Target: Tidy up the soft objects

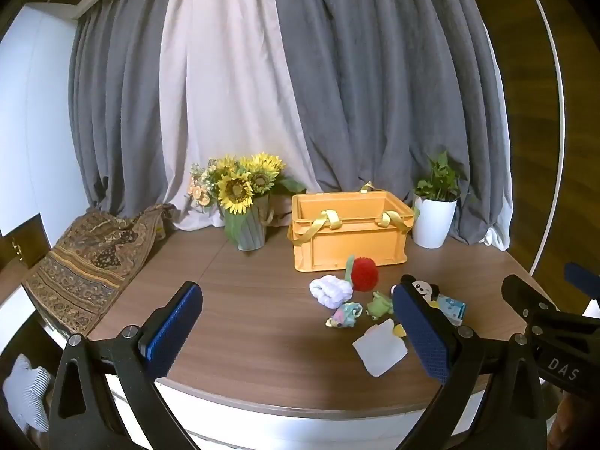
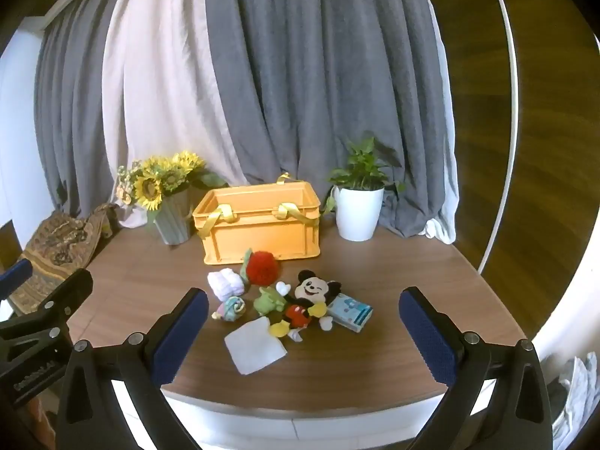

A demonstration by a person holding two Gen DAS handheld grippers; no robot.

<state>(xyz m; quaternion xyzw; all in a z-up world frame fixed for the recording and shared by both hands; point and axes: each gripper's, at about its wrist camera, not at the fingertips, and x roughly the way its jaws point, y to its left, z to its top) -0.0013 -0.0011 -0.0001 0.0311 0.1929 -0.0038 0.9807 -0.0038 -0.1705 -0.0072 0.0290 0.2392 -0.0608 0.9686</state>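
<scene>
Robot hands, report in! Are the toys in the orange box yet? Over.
Left gripper open, empty. Right gripper open, empty. Soft toys all on the table, in front of the orange box. Nothing blocking the way. Over.

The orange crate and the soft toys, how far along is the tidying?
Nothing looks done: the visible part of the orange plastic crate shows nothing inside. Nothing is in hand; the left tongs and right tongs are open. Left: the Mickey Mouse plush, red pom-pom ball, white rolled socks, green frog toy and white folded cloth on the table.
</scene>
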